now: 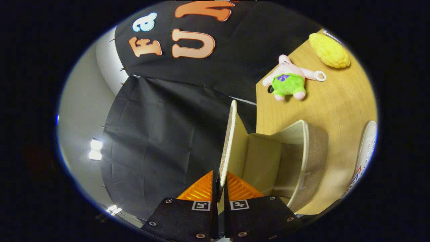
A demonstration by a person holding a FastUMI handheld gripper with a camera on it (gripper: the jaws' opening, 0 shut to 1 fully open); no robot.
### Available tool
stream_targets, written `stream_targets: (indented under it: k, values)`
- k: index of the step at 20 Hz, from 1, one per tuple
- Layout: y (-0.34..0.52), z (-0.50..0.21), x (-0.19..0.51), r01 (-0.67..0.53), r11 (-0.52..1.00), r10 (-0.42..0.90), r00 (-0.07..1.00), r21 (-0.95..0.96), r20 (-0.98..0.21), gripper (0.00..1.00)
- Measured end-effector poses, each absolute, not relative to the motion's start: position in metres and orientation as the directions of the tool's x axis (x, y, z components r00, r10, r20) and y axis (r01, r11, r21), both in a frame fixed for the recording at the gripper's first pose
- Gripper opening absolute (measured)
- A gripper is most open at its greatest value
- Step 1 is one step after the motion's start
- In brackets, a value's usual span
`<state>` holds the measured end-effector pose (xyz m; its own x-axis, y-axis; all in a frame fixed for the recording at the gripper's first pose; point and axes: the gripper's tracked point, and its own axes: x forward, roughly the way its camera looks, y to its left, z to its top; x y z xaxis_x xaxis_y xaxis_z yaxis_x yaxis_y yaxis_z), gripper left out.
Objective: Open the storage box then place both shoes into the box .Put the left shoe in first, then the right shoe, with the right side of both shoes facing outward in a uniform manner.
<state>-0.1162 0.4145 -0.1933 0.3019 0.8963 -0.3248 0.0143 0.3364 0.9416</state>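
Your wooden surface (336,111) fills the right of the frame, the booth's black cloth the left. The storage box (302,161) sits at lower centre-right, and your gripper (219,188) is pinched narrow on its lid (231,141), which stands on edge running straight up from the fingers. The open cavity lies to the right of the lid. A white shoe (366,151) waits at the far right, beyond the box. A plush toy (289,82) and a yellow toy (329,50) lie upper right.
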Motion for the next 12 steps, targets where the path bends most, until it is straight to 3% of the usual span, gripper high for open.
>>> stream_targets:
  k: [12]
  values:
    - [0.553, -0.169, -0.118, -0.097, 0.389, 0.906, 0.220, 0.916, -0.362, 0.13]
